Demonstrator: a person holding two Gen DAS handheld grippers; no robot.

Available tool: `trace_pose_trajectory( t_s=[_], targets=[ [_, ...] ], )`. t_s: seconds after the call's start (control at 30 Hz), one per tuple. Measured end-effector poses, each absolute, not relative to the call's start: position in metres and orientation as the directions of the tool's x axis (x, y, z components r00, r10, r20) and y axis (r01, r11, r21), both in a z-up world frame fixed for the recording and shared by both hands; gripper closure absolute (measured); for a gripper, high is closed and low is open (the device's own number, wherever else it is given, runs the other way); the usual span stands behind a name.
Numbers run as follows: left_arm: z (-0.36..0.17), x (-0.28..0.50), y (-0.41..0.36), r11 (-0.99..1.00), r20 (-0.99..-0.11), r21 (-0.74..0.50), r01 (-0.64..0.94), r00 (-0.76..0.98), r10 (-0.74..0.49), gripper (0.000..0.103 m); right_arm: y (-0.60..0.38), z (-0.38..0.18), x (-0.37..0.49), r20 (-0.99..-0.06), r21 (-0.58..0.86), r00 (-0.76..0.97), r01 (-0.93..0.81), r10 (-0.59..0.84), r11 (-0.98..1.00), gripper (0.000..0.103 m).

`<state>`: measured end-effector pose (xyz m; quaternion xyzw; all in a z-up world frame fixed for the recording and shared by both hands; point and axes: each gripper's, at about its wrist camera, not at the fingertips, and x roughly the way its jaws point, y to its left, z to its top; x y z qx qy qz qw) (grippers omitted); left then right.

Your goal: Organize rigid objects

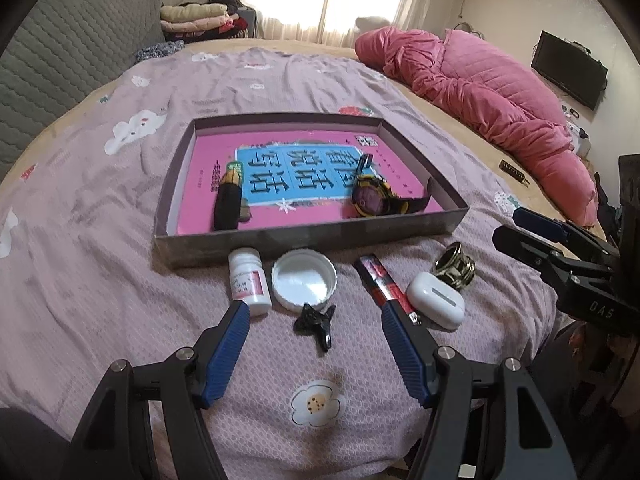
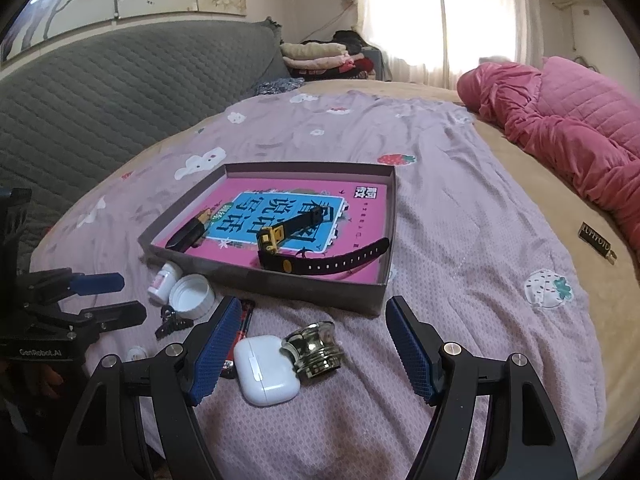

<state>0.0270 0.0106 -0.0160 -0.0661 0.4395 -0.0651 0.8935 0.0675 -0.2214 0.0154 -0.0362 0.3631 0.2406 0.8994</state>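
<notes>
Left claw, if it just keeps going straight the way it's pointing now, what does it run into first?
Most likely the black hair clip, lying on the bedspread just ahead, between the open left claw fingers. The white cap sits right behind it. Depth is hard to judge in this fisheye view.

We read "GenRobot.AI" on the left tool's body [image 2: 40,353] and "DAS" on the right tool's body [image 1: 597,305]. The pink book [image 1: 320,168] shows large characters, 看图说话写话, upside down to us. The pill bottle's label [image 1: 248,284] stays illegible.
</notes>
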Motion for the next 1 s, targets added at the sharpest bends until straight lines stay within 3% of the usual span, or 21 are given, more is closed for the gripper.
trace_pose_trajectory(
  t_s=[1.0],
  targets=[
    [-0.049, 0.042, 0.002, 0.975, -0.83, -0.205, 0.087, 0.513, -0.22, 0.035, -0.208, -0.036, 0.089, -0.809, 0.011, 0.519, -0.455, 0.275, 0.89, 0.027]
  ],
)
